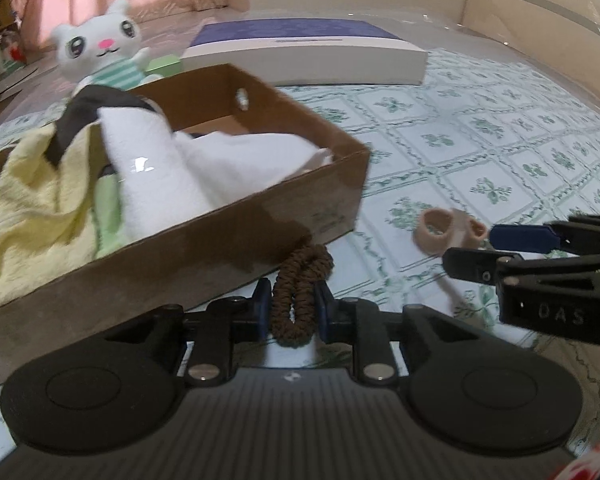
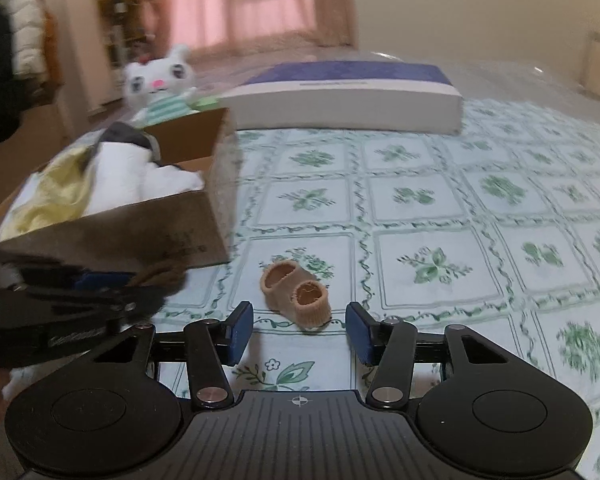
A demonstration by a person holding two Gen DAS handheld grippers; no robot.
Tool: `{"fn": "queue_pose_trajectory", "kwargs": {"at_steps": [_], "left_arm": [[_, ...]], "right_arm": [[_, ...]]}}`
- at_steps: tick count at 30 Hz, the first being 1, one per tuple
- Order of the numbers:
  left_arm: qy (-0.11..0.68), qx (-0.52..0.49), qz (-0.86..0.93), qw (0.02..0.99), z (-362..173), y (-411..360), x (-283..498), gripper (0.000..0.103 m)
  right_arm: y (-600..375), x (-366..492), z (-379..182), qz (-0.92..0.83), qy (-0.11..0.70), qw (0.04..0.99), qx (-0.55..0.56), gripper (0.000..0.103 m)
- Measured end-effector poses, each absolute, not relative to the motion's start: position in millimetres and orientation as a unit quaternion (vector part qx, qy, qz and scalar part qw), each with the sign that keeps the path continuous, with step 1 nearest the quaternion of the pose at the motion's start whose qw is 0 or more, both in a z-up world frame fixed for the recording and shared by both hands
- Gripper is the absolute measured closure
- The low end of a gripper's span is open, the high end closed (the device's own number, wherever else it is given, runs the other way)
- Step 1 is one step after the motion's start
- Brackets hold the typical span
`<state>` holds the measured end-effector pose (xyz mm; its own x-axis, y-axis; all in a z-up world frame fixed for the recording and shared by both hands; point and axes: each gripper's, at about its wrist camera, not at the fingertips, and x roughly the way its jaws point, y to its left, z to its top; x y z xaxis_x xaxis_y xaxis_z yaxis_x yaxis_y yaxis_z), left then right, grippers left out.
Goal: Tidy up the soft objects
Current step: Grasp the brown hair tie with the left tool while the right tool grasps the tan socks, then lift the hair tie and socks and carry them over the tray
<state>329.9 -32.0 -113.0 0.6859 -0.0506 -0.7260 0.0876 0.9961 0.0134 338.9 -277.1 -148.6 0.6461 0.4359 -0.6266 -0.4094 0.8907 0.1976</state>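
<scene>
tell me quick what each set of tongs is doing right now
Left tongs: shut on the brown hair tie.
Right tongs: open, holding nothing, the tan socks just ahead between the fingers.

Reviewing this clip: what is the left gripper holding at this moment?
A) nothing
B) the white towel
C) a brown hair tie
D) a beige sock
C: the left gripper is shut on the brown hair tie, its blue pads pinching the loop, just in front of the cardboard box.
</scene>
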Motion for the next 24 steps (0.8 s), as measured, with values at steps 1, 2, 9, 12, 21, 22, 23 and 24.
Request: {"fn": "queue_pose_trajectory", "kwargs": {"at_steps": [1,2,9,12,21,22,23,24], "left_arm": [[0.395,0.022,-0.035,0.918,-112.6,-28.8,329.7,0.081],[0.396,0.021,-0.033,0.918,-112.2,-26.2,329.8,0.081],[0.394,0.024,-0.036,0.918,-113.6,-18.2,327.7,0.081],[0.393,0.021,-0.035,0.919,-114.2,-18.0,328.7,0.081],[0.394,0.022,-0.035,0.918,-114.9,-20.5,330.2,0.082],[0.395,0.021,-0.035,0.918,-114.8,-20.0,329.4,0.082],[0.396,0.019,-0.036,0.917,-114.4,-19.8,328.2,0.083],[0.397,0.018,-0.036,0.917,-113.9,-19.7,327.0,0.083]], "right_arm": [[-273.4,339.4,-148.5,0.217,0.356,0.909,0.022,0.051],[-269.3,339.4,-148.5,0.198,0.363,0.910,0.025,0.051],[-240.9,329.8,-151.1,0.136,0.353,0.926,0.021,0.050],[-236.2,333.0,-155.1,0.117,0.343,0.932,0.014,0.050],[-238.1,331.5,-157.2,0.127,0.327,0.936,0.005,0.073],[-238.8,329.8,-156.8,0.132,0.327,0.936,0.006,0.074],[-239.8,328.0,-156.1,0.135,0.326,0.936,0.007,0.075],[-240.8,325.8,-155.2,0.138,0.324,0.936,0.007,0.076]]}}
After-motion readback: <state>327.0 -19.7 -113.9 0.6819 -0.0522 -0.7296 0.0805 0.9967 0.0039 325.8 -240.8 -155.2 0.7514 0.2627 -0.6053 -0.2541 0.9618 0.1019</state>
